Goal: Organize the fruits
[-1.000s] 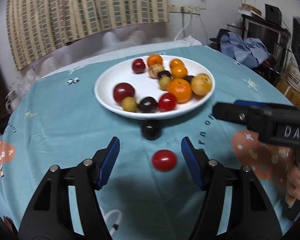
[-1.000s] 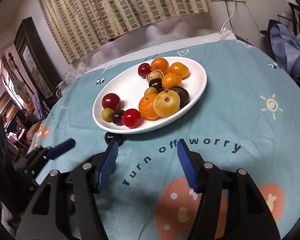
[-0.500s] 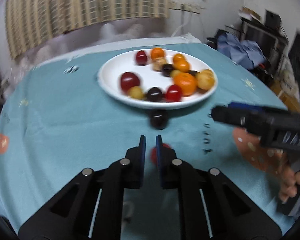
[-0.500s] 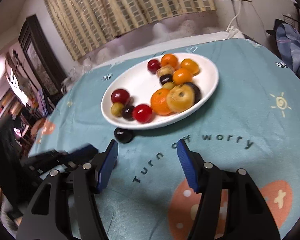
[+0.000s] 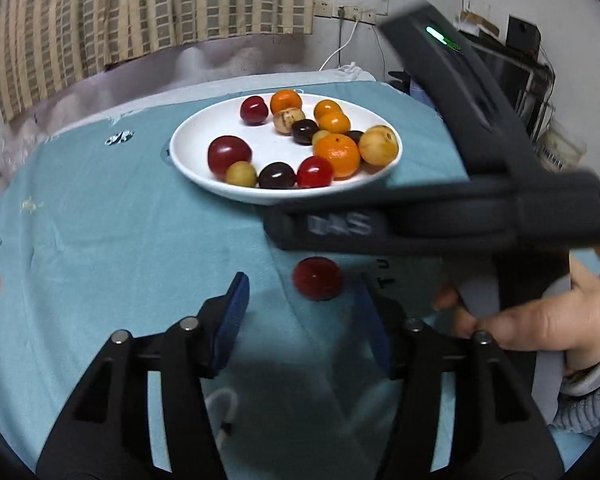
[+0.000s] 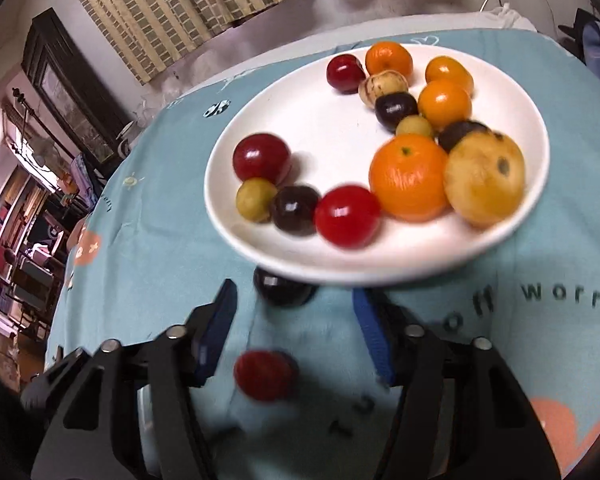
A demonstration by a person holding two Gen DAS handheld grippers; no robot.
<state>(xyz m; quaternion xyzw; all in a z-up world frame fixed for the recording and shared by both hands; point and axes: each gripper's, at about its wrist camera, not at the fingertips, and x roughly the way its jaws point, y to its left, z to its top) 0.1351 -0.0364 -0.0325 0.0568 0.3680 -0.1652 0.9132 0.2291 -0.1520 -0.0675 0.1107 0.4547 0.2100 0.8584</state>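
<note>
A white plate (image 5: 196,132) (image 6: 512,92) holds several red, orange, dark and yellow fruits. A loose red fruit (image 5: 318,278) (image 6: 265,375) lies on the teal cloth in front of it. A loose dark fruit (image 6: 284,289) lies against the plate's near rim; the right gripper's body (image 5: 432,220) hides it in the left wrist view. My left gripper (image 5: 304,320) is open, the red fruit just ahead between its fingertips. My right gripper (image 6: 294,328) is open above the red fruit, its fingertips flanking the dark fruit.
The round table has a teal cloth (image 5: 100,220) printed with letters (image 6: 568,300). A curtain (image 5: 140,12) hangs behind. Furniture and clutter stand at the far right (image 5: 532,64) and a dark cabinet at the left (image 6: 72,92).
My left gripper shut half a second ago and has opened again; the red fruit still lies on the cloth. My right gripper has swung left and forward, over the red fruit, toward the dark fruit.
</note>
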